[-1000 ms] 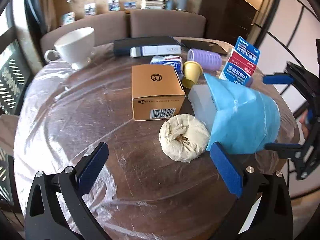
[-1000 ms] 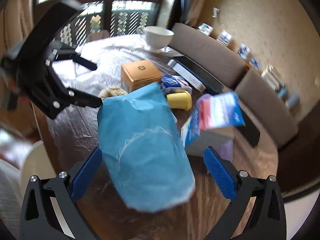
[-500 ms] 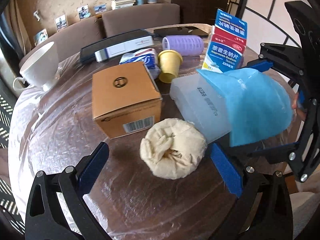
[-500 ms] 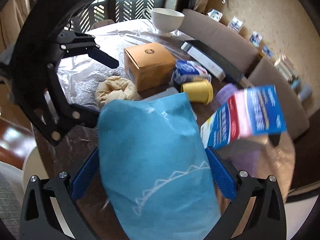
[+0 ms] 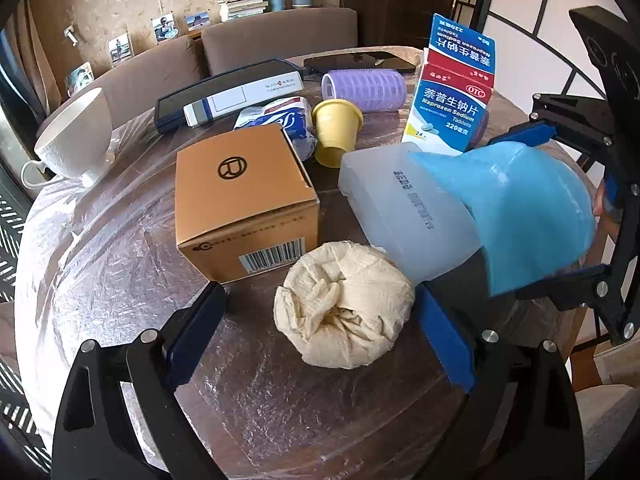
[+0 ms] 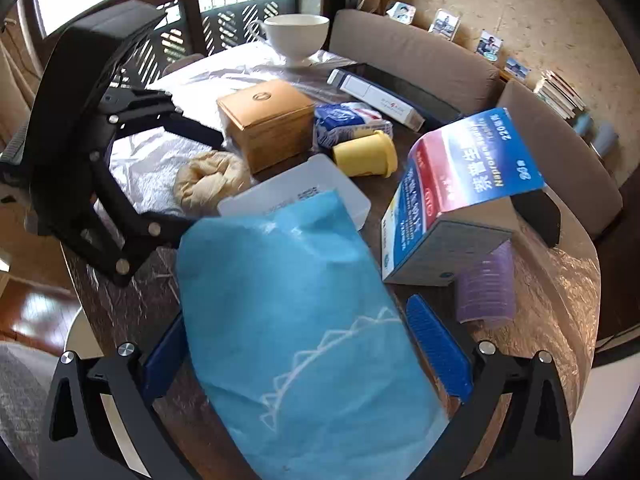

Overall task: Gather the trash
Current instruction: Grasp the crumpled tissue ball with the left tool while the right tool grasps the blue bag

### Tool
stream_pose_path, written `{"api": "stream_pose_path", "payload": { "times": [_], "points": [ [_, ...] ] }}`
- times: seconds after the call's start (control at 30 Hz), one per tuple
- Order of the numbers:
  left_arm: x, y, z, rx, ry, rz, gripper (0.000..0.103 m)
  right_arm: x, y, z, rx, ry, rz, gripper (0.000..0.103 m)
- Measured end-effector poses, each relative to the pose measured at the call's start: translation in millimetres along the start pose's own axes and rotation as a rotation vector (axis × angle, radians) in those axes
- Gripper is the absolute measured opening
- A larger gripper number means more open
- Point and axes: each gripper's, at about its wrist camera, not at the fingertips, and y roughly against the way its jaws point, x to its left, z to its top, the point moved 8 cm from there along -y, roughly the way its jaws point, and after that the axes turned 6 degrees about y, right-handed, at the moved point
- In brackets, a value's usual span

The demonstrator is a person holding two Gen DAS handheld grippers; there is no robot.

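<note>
In the left wrist view, the left gripper (image 5: 320, 334) is seen at the bottom of the frame with its blue pads spread wide. A crumpled wad of beige paper (image 5: 344, 304) is framed between them at lower centre, lying on the plastic-covered table (image 5: 100, 264); neither pad is seen touching it. Just above and left of the wad an orange cardboard box (image 5: 244, 204) is found, and to the wad's upper right a translucent plastic case (image 5: 404, 216) is propped, partly covered by a blue cloth bag (image 5: 520, 216) at the right edge of the frame.

The right gripper (image 5: 560, 208) is seen at the far right of that view, its fingers spread above and below the bag. In the right wrist view the right gripper (image 6: 304, 356) is shown at the bottom, the blue bag (image 6: 304, 320) filling the space between its pads; whether the pads are pressing the fabric cannot be told.

Further up the left view, a yellow cup (image 5: 336, 136) is lying on its side beside a tissue pack (image 5: 280, 124), a purple hair roller (image 5: 364, 86) is placed behind it, and a medicine carton (image 5: 452, 104) is standing at upper right. A white cup (image 5: 76, 140) is set at the left edge.
</note>
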Motion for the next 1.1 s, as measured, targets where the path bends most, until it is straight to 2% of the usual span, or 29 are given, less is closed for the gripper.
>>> {"api": "stream_pose_path", "payload": {
  "times": [0.07, 0.1, 0.2, 0.3, 0.37, 0.47, 0.7, 1.1],
  "points": [
    [0.4, 2.2, 0.3, -0.008, -0.010, 0.013, 0.085, 1.6, -4.5, -2.9, 0.023, 0.009, -0.009, 0.086],
    [1.3, 4.0, 0.8, -0.008, -0.012, 0.010, 0.083, 2.4, -6.3, -4.7, 0.032, 0.010, -0.012, 0.084],
    [0.1, 7.9, 1.7, -0.014, -0.014, 0.009, 0.065, 3.3, -4.9, -5.0, 0.029, -0.005, 0.006, 0.076],
    [-1.1, 10.4, 3.3, -0.018, -0.005, 0.014, 0.052, 5.8, -1.0, -4.6, 0.026, -0.001, 0.000, 0.068],
    [-0.4, 12.1, 2.7, -0.019, 0.016, 0.015, 0.052, 7.7, 4.1, -4.0, 0.012, -0.004, -0.002, 0.059],
    [-0.3, 14.6, 1.0, -0.020, 0.037, 0.010, 0.052, 8.6, 14.4, -3.2, -0.025, -0.046, 0.007, 0.055],
    [-7.5, 28.0, -6.0, -0.034, 0.056, 0.019, 0.052, 6.9, 33.2, -2.5, -0.090, -0.141, -0.006, 0.054],
    [-7.7, 58.6, -14.0, -0.075, 0.126, 0.034, 0.052, 21.5, 63.3, -8.9, -0.152, -0.231, 0.051, 0.054]
  ]
}}
